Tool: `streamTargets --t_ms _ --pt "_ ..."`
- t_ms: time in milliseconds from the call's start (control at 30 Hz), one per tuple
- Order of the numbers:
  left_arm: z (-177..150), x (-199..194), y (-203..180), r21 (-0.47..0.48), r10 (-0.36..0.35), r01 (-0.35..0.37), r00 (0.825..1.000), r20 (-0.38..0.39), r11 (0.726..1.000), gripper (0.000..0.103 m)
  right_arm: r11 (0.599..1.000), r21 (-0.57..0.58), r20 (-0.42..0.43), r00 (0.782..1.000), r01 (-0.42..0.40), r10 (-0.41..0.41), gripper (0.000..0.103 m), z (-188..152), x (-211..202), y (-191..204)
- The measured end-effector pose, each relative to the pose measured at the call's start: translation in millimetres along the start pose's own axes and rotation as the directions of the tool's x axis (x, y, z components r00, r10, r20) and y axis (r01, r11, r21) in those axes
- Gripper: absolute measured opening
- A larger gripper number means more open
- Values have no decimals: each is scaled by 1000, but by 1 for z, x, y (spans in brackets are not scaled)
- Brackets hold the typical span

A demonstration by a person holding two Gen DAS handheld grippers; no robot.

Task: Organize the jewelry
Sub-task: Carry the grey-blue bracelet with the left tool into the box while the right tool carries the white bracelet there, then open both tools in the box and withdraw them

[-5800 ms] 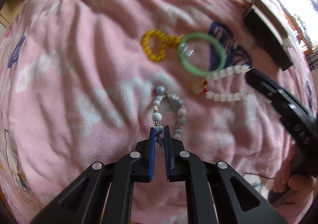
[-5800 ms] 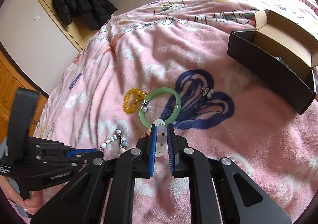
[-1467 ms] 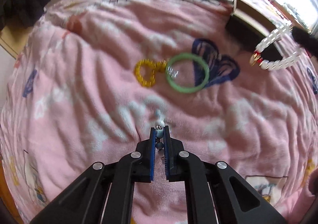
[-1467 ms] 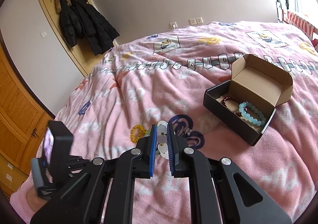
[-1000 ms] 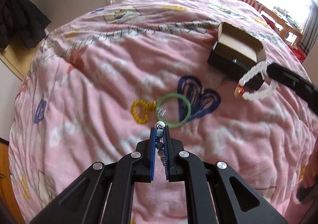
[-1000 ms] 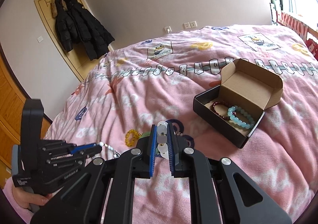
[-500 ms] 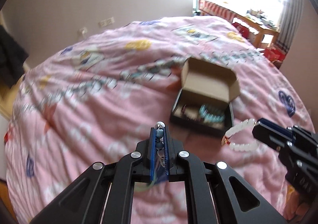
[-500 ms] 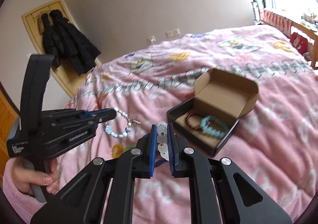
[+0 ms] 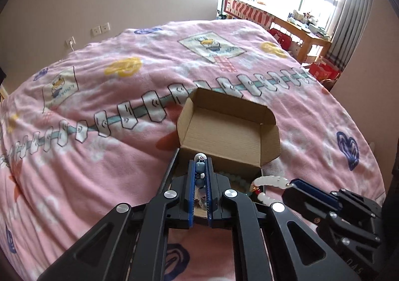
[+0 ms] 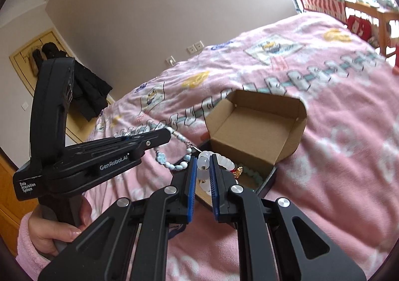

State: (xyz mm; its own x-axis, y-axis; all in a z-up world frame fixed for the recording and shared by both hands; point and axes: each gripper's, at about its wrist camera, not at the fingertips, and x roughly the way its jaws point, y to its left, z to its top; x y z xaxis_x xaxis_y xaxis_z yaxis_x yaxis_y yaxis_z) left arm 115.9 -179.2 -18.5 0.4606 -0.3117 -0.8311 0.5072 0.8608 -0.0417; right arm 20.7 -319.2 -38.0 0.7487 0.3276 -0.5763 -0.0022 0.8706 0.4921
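An open cardboard box (image 9: 224, 128) with a black outer wall sits on the pink bedspread; it also shows in the right wrist view (image 10: 259, 128). My left gripper (image 9: 200, 168) is shut on a blue-and-white bead bracelet (image 9: 199, 168), held just over the box's near edge; the bracelet hangs from it in the right wrist view (image 10: 172, 165). My right gripper (image 10: 203, 163) is shut on a white bead bracelet (image 10: 203, 162) with a gold-red charm, also over the box; the bracelet shows in the left wrist view (image 9: 270, 181). A turquoise bead bracelet (image 10: 251, 173) lies inside the box.
The pink patterned bedspread (image 9: 124, 111) spreads all around the box. A wooden desk (image 9: 299, 29) stands by the window at the back right. Dark coats (image 10: 82, 88) hang on the far left wall. My hand in a pink sleeve (image 10: 47, 228) holds the left gripper's handle.
Both grippers have lifted their bracelets off the bedspread and carried them to the box. The yellow and green bracelets on the bedspread have dropped out of view.
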Motion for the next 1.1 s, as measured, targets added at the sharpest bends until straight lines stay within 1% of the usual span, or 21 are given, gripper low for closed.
streamTargets --t_ms 133,233,267,300,333,400,500,567,633,667,767,833,900,967,1000,1100 --pt "-4 8 -6 11 2 -2 1000 -4 1000 8 999 37 9 1000 -18 17 12 -7 10 -10" --pt "-2 12 -6 3 -8 8 1000 -2 1000 8 997 60 67 997 -40 36 15 -12 11 -12" --pt "-1 13 -6 -2 -16 16 1000 -4 1000 8 997 61 74 997 -41 36 15 -14 12 -11" --pt "0 14 -4 -15 -29 29 1000 -9 999 8 998 64 69 997 -28 23 18 -15 14 -11" --pt "1 15 -2 -24 -39 38 999 -9 999 9 997 74 73 997 -20 14 25 -16 15 -13" --pt "2 18 1 -43 -42 41 999 -19 998 9 996 92 87 996 -16 8 32 -17 13 -17" --pt "-2 20 8 -72 -44 40 998 -44 997 9 992 127 114 993 0 -14 34 -16 4 -23" --pt "-5 18 12 -75 -32 29 999 -40 997 19 988 157 119 993 2 -21 39 -18 0 -27" --pt "-5 14 14 -66 -20 18 999 -26 998 64 984 176 103 994 11 -30 40 -21 -2 -27" --pt "-6 12 15 -68 -15 14 1000 -17 998 65 984 179 96 995 15 -32 40 -22 -4 -26" --pt "-13 -2 18 -72 -3 3 1000 1 997 65 980 199 87 995 29 -47 40 -27 -14 -19" --pt "-27 -11 19 -76 15 -16 1000 -12 997 65 977 211 68 996 42 -58 41 -32 -19 -15" --pt "-44 -19 20 -89 9 -12 1000 -29 996 66 975 218 30 998 54 -62 41 -36 -22 -8" --pt "-65 -27 22 -116 -5 -1 999 -49 993 67 975 216 -5 999 44 -44 41 -37 -29 0" --pt "-72 -30 22 -126 -7 0 998 -55 992 67 979 199 -5 999 51 -51 41 -35 -37 7" --pt "-95 -45 29 -159 -16 7 998 -56 987 67 990 96 25 994 107 -110 41 -30 -60 27"
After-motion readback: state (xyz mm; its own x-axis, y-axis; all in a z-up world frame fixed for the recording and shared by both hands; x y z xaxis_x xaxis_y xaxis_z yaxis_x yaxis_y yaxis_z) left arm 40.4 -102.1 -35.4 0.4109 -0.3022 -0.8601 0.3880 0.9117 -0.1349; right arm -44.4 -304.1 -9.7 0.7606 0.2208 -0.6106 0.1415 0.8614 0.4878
